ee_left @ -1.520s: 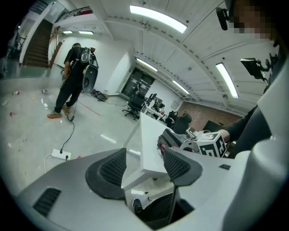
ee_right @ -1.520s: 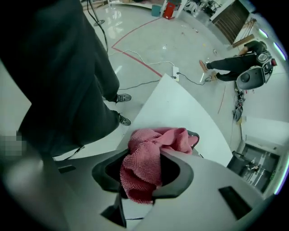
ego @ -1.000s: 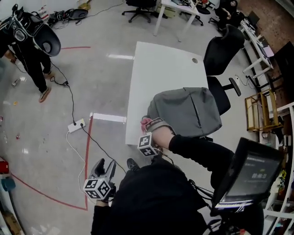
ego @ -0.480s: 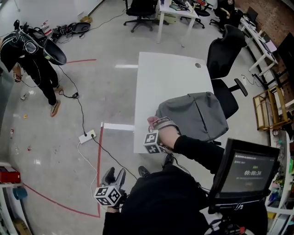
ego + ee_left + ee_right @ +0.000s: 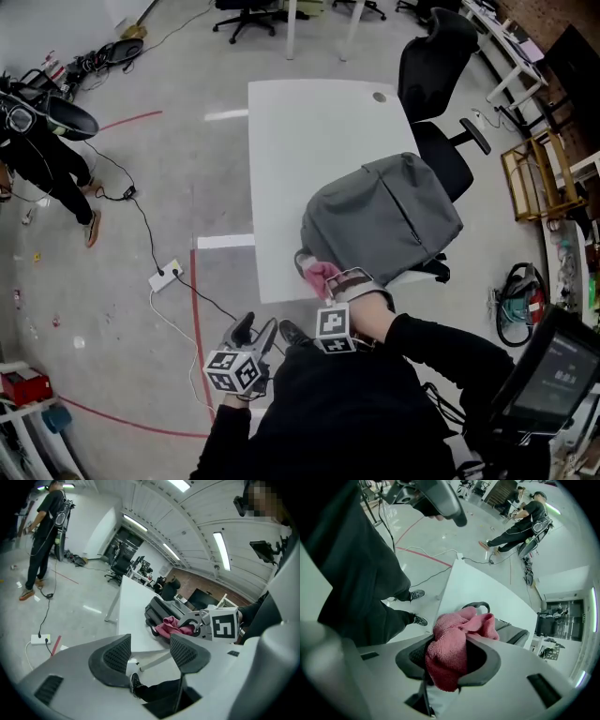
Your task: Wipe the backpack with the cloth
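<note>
A head view looks steeply down on a white counter (image 5: 309, 131) with a grey backpack (image 5: 384, 217) lying flat on its near right part; the bag's right side seems to reach past the counter's edge. The right gripper (image 5: 336, 289) is clamped on a bunched pink cloth (image 5: 320, 274), which sits at the backpack's near left corner beside the carry handle (image 5: 476, 605). In the right gripper view the cloth fills the space between the jaws and spills forward towards that handle; whether it presses on the fabric cannot be told. The left gripper (image 5: 255, 330) hangs low beside the person's body, off the counter and well apart from the bag, its jaws spread with nothing between them. By the look of it, the wipe is at its starting end, with most of the grey panel not yet covered. The next move likely calls for laying the cloth firmly on the fabric and sweeping it away along the bag's length, keeping the grip tight so the cloth does not drag free; the idle gripper could steady the bag. Around the counter is a glossy grey floor with red tape lines (image 5: 195, 309), a white power strip (image 5: 164, 275) on a trailing cable, black office chairs (image 5: 441, 56), and another person (image 5: 42, 150) standing far left.
</note>
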Motion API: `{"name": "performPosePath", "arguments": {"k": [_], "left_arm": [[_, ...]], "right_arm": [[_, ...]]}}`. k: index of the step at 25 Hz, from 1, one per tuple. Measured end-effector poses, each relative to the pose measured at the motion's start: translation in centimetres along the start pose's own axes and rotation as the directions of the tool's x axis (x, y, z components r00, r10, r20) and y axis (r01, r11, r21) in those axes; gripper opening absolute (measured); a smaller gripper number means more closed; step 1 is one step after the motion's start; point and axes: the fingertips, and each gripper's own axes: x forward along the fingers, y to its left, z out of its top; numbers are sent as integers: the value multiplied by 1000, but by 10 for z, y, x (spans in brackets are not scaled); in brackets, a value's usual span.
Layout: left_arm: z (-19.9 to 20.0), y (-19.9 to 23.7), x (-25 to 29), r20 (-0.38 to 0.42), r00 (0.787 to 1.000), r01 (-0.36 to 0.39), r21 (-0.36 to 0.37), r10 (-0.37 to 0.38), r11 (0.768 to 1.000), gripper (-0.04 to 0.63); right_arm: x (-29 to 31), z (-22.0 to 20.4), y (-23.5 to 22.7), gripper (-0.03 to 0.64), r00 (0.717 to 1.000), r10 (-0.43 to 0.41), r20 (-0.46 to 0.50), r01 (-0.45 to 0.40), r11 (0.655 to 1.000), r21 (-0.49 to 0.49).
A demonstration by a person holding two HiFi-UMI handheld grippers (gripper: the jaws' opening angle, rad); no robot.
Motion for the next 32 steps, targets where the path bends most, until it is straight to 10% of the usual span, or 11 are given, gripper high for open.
{"name": "performPosePath", "arguments": {"k": [8, 13, 20, 27, 32], "left_arm": [[31, -50, 22, -37, 999, 24, 167, -18, 986, 273], [24, -110, 70, -75, 997, -1, 414, 35, 910, 273], [-23, -118, 143, -231, 941, 20, 769, 248, 639, 273], [-58, -82, 190, -369, 820, 174, 889, 438, 423, 273], [-49, -61, 192, -377, 733, 356, 922, 566, 152, 236]], "right_arm": [[-23, -4, 31, 149, 977, -6, 215, -42, 976, 215], [-45, -43, 45, 143, 890, -75, 450, -172, 858, 484], [-40, -94, 92, 141, 774, -97, 626, -413, 672, 614], [-24, -181, 128, 141, 830, -139, 540, -365, 597, 714], [-18, -245, 151, 141, 869, -170, 465, -339, 481, 809]]}}
